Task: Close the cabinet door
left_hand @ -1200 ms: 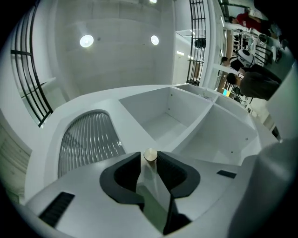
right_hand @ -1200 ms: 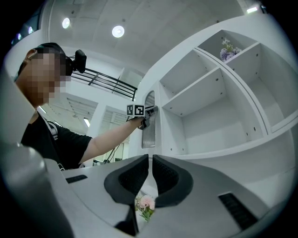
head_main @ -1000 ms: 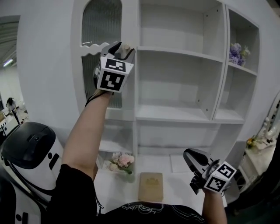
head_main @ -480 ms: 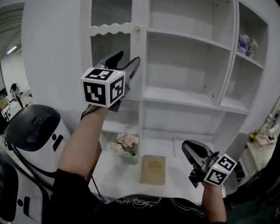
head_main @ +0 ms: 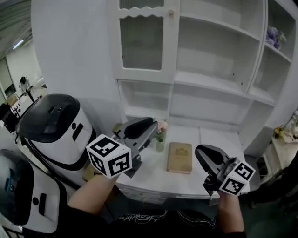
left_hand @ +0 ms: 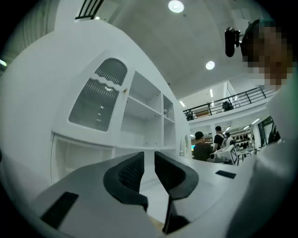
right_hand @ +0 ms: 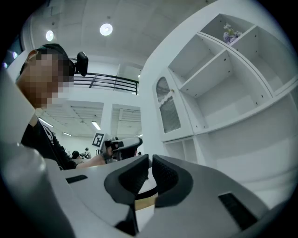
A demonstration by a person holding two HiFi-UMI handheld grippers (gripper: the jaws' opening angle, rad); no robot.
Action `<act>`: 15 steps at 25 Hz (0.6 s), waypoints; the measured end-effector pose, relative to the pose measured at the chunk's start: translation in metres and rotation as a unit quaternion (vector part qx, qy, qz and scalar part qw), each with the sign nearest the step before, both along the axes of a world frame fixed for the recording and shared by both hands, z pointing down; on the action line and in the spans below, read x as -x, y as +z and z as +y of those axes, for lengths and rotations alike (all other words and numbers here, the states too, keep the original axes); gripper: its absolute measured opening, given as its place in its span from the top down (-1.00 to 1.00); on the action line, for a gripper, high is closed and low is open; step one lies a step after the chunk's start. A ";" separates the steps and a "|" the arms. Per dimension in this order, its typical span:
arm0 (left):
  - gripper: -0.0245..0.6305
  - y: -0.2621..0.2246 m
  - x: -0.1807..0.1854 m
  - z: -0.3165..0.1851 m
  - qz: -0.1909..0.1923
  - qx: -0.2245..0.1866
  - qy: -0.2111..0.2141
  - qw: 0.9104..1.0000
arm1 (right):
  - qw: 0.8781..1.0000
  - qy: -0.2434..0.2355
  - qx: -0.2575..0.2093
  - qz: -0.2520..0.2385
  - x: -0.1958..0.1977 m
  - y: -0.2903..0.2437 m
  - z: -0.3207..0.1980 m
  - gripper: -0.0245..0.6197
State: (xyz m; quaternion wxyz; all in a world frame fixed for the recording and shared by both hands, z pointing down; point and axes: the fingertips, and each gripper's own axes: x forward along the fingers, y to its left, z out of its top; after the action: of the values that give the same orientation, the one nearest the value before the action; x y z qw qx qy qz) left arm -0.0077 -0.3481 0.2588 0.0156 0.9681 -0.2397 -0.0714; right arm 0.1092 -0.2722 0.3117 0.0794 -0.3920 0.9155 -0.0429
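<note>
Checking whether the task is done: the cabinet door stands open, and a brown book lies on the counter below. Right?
Not quite. The head view shows the cabinet door shut, flush with its frame. The brown book does lie on the counter below.

1. This is a staged home corner inside a large work hall. A white arched shelf cabinet [head_main: 93,56] fills the head view, with purple flowers [head_main: 274,36] at upper right and a tan book [head_main: 180,157] at lower centre.
2. The left gripper view's upper part shows a bare grey ceiling [left_hand: 153,32] with round lamps [left_hand: 176,6]. A black-railed gallery [left_hand: 219,104] runs at its right.
3. Seated and standing people [left_hand: 203,148] gather under that gallery. White machines with black tops [head_main: 56,123] stand at the head view's left.
</note>
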 end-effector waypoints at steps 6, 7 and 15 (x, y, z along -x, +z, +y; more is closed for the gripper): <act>0.79 0.103 0.036 0.089 -0.013 0.076 0.027 0.997 | 0.999 0.000 0.045 -0.002 0.046 0.054 0.051 0.75; 0.80 0.115 0.039 0.103 -0.019 0.077 0.031 0.996 | 0.999 0.000 0.053 -0.001 0.052 0.063 0.058 0.75; 0.82 0.161 0.043 0.167 -0.001 0.106 0.032 0.994 | 0.998 -0.009 0.068 0.006 0.078 0.106 0.107 0.75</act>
State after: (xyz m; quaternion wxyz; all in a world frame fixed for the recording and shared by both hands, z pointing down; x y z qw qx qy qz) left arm -0.0510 -0.1808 0.4198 0.1201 0.9683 -0.2144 -0.0438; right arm 0.0312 -0.1655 0.4181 0.0466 -0.3884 0.9145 -0.1029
